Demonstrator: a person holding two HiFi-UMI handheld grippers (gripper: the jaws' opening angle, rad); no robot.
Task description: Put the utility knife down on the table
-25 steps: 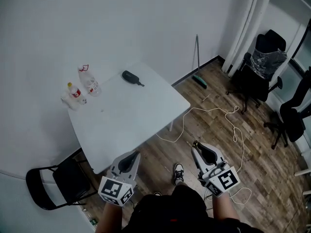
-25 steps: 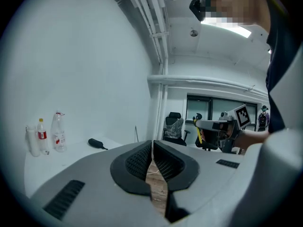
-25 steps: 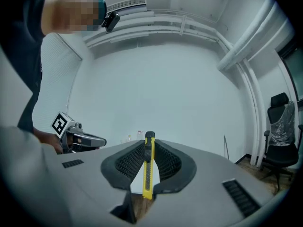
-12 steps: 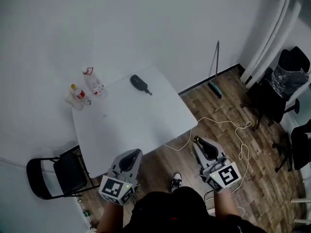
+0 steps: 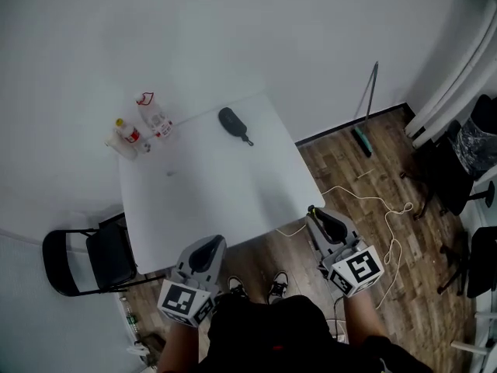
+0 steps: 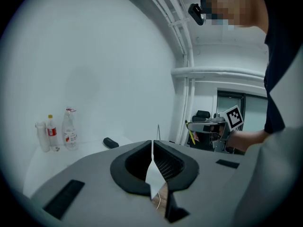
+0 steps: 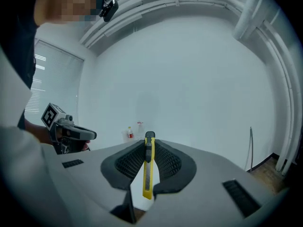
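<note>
**Right claw** (image 5: 320, 217): pinching a utility knife (image 7: 148, 170). The yellow body with its dark slider stands on edge between the ribbed black pads. The knife's black tip pokes just past the fingertips, and its other end hangs below the pads. In the head view the claw and knife are held off the bench, above the wooden floor (image 5: 365, 169) just beside the bench's near right corner.

**Left claw** (image 6: 152, 146): pressed together at the tips and holding nothing. A thin white sliver of the bench shows through the slit lower down. In the head view it sits at the bench's near edge.

**Bench** (image 5: 217, 185): white, rectangular, mostly bare.
- Black handled object (image 5: 231, 120): lying near the far edge; its type cannot be told.
- Clear bottle with red neck ring (image 5: 155, 115): upright at the far left corner.
- Smaller bottle with yellow cap and red label (image 5: 128, 134): upright just beside the first.
- Pale cup-like container (image 5: 115, 144): next to the bottles, too small to identify.

**Surroundings:**
- Black folding chair (image 5: 81, 259): left of the bench.
- White cord (image 5: 373, 207): looped over the floor to the right.
- Long-handled broom (image 5: 367, 103): leaning on the wall.
- Black office chair (image 5: 458, 169): at the right edge of the view.
</note>
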